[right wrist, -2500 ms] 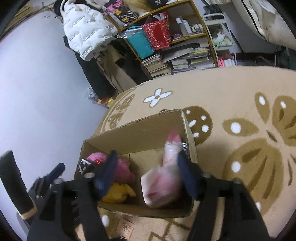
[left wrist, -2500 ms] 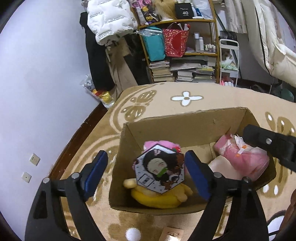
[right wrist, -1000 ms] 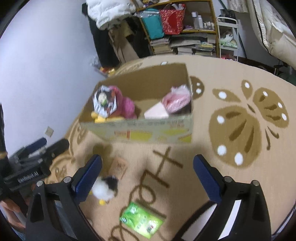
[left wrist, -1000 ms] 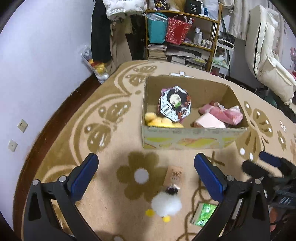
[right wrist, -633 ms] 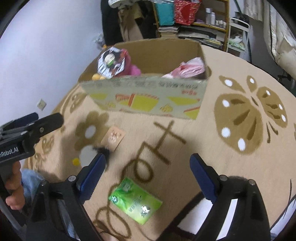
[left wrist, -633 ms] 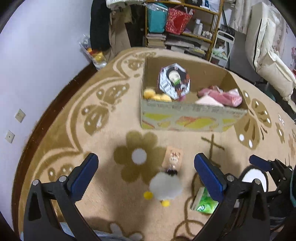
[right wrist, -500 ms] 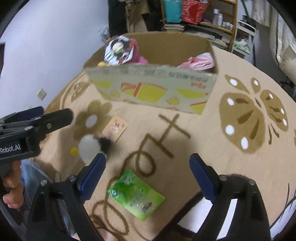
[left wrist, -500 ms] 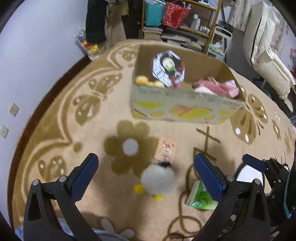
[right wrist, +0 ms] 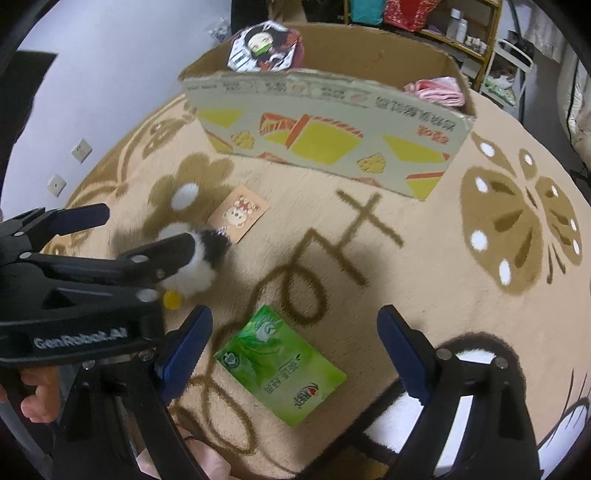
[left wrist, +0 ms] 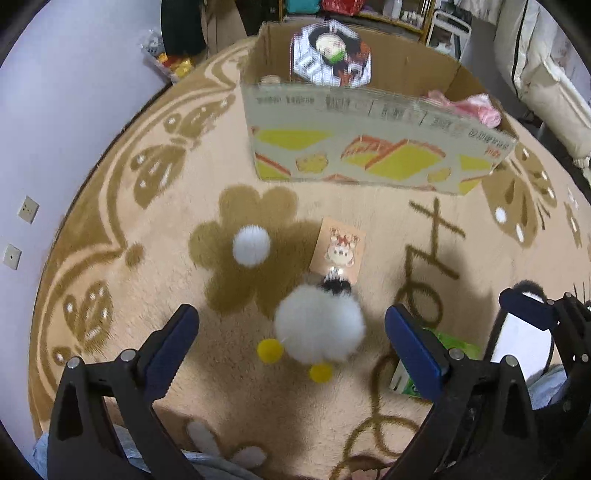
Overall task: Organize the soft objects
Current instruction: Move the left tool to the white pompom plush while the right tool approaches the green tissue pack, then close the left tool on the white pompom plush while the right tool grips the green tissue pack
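Observation:
A white fluffy plush (left wrist: 319, 328) with yellow feet lies on the rug between the open fingers of my left gripper (left wrist: 291, 338); it also shows in the right wrist view (right wrist: 195, 269), partly behind the left gripper. A green soft tissue pack (right wrist: 280, 363) lies on the rug between the open fingers of my right gripper (right wrist: 295, 343); its edge shows in the left wrist view (left wrist: 436, 362). A cardboard box (left wrist: 369, 147) stands farther off and holds a hexagonal character cushion (left wrist: 330, 55) and pink soft items (left wrist: 469, 105). Both grippers are empty.
A small picture card (left wrist: 338, 249) lies on the rug just beyond the plush. The patterned beige rug (right wrist: 461, 277) spreads around the box. A shelf (right wrist: 443, 22) with bags and books stands behind the box. A purple wall (left wrist: 55, 92) is at the left.
Both grippers have pulled back from the box and dropped toward the rug. The white plush now lies between the left fingers and the green pack between the right fingers.

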The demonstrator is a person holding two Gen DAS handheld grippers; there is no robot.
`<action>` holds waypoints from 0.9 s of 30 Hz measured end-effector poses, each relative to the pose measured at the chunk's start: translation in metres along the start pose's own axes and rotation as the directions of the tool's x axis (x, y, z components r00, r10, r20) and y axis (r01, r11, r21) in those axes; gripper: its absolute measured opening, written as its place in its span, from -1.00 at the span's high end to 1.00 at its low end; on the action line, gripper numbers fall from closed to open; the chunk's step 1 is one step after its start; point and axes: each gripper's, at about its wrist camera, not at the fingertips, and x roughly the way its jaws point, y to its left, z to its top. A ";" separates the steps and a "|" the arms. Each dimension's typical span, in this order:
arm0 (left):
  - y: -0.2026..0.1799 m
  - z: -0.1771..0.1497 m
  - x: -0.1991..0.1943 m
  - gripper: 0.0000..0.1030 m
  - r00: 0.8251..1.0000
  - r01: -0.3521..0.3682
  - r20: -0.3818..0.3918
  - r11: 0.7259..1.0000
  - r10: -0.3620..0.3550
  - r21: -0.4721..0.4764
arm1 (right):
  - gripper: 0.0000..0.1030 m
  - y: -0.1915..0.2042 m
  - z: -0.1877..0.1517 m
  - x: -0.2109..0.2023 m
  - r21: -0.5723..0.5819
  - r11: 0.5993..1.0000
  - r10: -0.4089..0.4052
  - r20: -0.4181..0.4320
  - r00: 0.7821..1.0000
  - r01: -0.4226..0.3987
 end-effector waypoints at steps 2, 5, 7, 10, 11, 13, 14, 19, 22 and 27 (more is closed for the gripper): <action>0.001 -0.001 0.007 -0.82 1.000 -0.002 -0.028 1.000 0.002 -0.004 | -0.85 0.003 -0.001 0.004 -0.012 1.000 -0.002 -0.014 1.000 0.001; 0.003 -0.003 0.014 -0.80 0.998 -0.014 -0.057 1.000 0.013 -0.013 | -0.85 0.007 -0.001 0.009 -0.031 1.000 0.000 -0.040 0.999 -0.002; 0.005 -0.004 0.019 -0.80 0.997 -0.019 -0.073 1.000 0.018 -0.016 | -0.85 0.011 -0.002 0.013 -0.045 0.999 0.009 -0.053 0.999 -0.011; 0.005 -0.006 0.029 -0.80 0.993 -0.035 -0.113 0.999 0.033 -0.010 | -0.85 0.021 -0.004 0.018 -0.087 0.996 0.015 -0.076 0.997 -0.022; 0.005 -0.007 0.033 -0.78 0.990 -0.044 -0.131 0.999 0.043 -0.006 | -0.84 0.023 -0.005 0.019 -0.098 0.995 0.013 -0.082 0.997 -0.021; 0.005 -0.011 0.041 -0.67 0.985 -0.054 -0.163 0.999 0.054 0.001 | -0.84 0.028 -0.006 0.024 -0.122 0.992 0.008 -0.105 0.994 -0.020; 0.005 -0.012 0.045 -0.65 0.983 -0.058 -0.177 0.998 0.058 0.004 | -0.84 0.031 -0.007 0.028 -0.132 0.991 0.004 -0.120 0.993 -0.020; 0.002 -0.015 0.057 -0.64 0.974 -0.098 -0.202 0.995 0.101 0.026 | -0.84 0.029 -0.008 0.041 -0.122 0.992 0.005 -0.176 0.984 -0.027; 0.001 -0.015 0.058 -0.55 0.975 -0.099 -0.197 0.995 0.102 0.029 | -0.84 0.023 -0.007 0.049 -0.090 0.996 0.009 -0.203 0.979 -0.028; 0.005 -0.016 0.060 -0.36 0.976 -0.105 -0.189 0.994 0.108 0.029 | -0.77 0.018 -0.008 0.062 -0.043 0.998 0.025 -0.258 0.966 -0.038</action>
